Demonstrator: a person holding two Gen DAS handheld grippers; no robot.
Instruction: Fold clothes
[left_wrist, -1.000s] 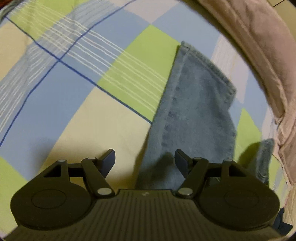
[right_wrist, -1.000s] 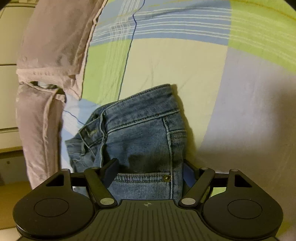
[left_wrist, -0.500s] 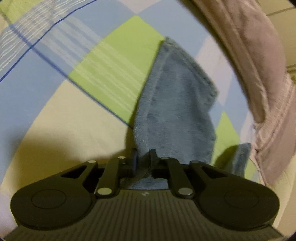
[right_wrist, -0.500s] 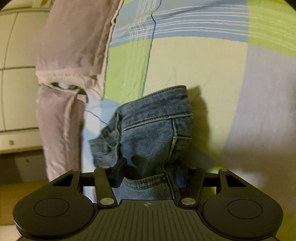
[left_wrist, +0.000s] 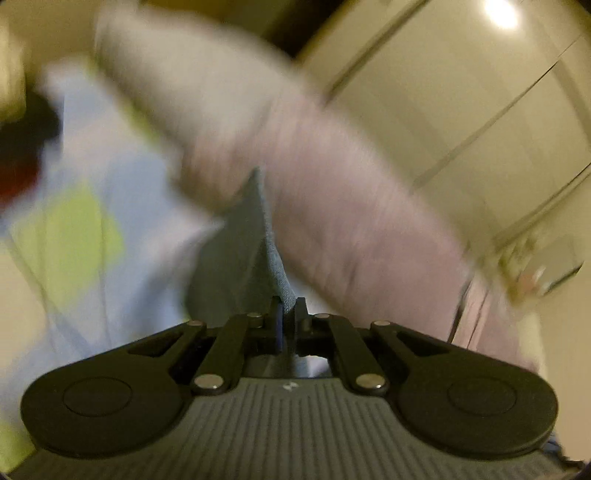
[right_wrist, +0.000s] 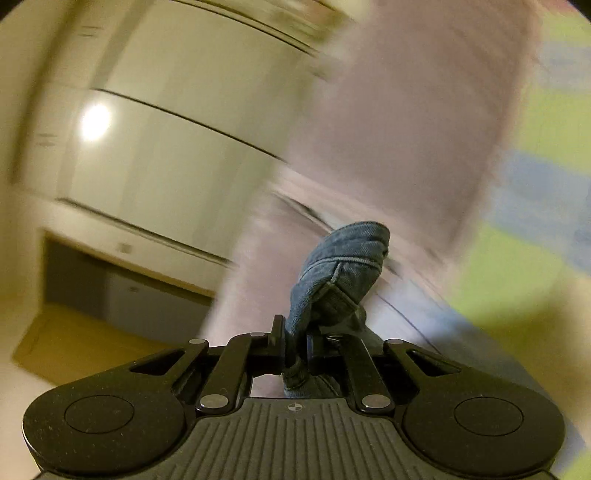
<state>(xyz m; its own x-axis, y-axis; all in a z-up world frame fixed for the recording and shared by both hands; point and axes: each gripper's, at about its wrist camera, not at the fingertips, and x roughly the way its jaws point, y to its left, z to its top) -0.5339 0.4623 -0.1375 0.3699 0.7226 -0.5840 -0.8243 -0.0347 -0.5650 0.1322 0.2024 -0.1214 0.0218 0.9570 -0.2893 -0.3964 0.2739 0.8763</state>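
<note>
1. The left gripper (left_wrist: 287, 308) had its fingers pressed together on a thin edge of the jeans (left_wrist: 240, 254); the denim rose straight ahead from between the fingertips and stood as a narrow, taut ridge.
2. The right gripper (right_wrist: 295, 336) pinched a thick, seamed bunch of the jeans (right_wrist: 340, 273), which looked like the waistband end; the fabric bulged just above and slightly right of the fingertips.
3. Both views were badly smeared, and the checked bedsheet (left_wrist: 74, 229) showed only to the left of the left fingers and to the right of the right fingers, so the garment appeared to be lifted clear of it.
4. Beyond the denim in each view lay a pinkish pillow (left_wrist: 332, 192), with pale wall panels behind.
5. Judged from this, the grasp was done and the jeans were being carried between the two grippers; no finished crease was visible.
6. Left to do: bring the ends together, lay the jeans down flat, and let go.
</note>
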